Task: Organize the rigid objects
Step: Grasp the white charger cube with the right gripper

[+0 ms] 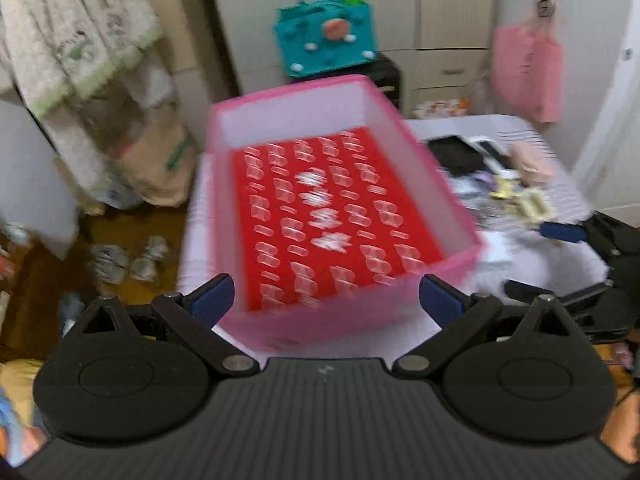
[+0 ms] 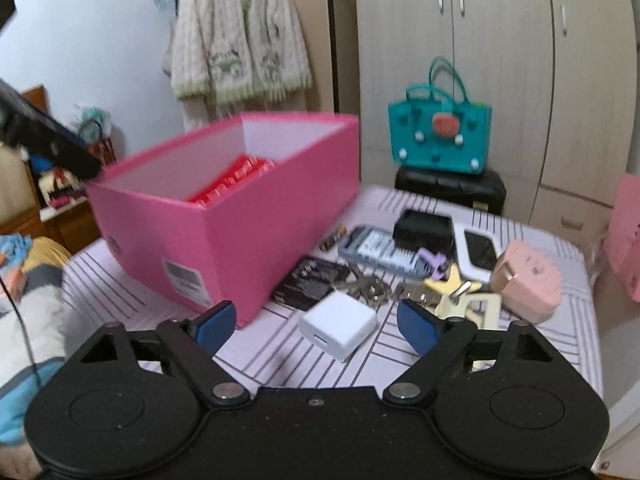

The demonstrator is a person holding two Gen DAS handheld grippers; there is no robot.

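- The left gripper (image 1: 326, 300) is hovering with its blue-padded jaws spread wide and released, gripping nothing; the near wall of the open pink cardboard box (image 1: 320, 320) is sitting between and just beyond them, and I cannot tell whether either pad is touching it.
- The right gripper (image 2: 316, 322) is likewise standing wide open and empty, with the small white cube-shaped plug charger (image 2: 339, 330) lying on the striped bed cover (image 2: 120, 292) just beyond the gap between its pads.
- That charger is resting flat, its port face turned toward the near side; it is nearly cubic, so it is showing no marked long axis.
- The box is sitting on the left part of the bed, open side up, its long axis running from near to far and slightly rightward in the left wrist view; a red plastic tray with clear moulded pockets (image 1: 328, 216) is covering its floor.
- To the right of the box a cluster is lying close together: a flat black card-like pack (image 2: 310, 282), a bunch of metal keys (image 2: 370, 290), a cream star-shaped clip (image 2: 454, 286) and a pink rounded case (image 2: 528, 284).
- Likely trouble, as I am judging it: the charger's smooth faces could be slipping out of a shallow or skewed pinch, and the right jaw could be snagging the keys just beyond.
- The left jaws could be nudging the light box toward the bed's left edge.
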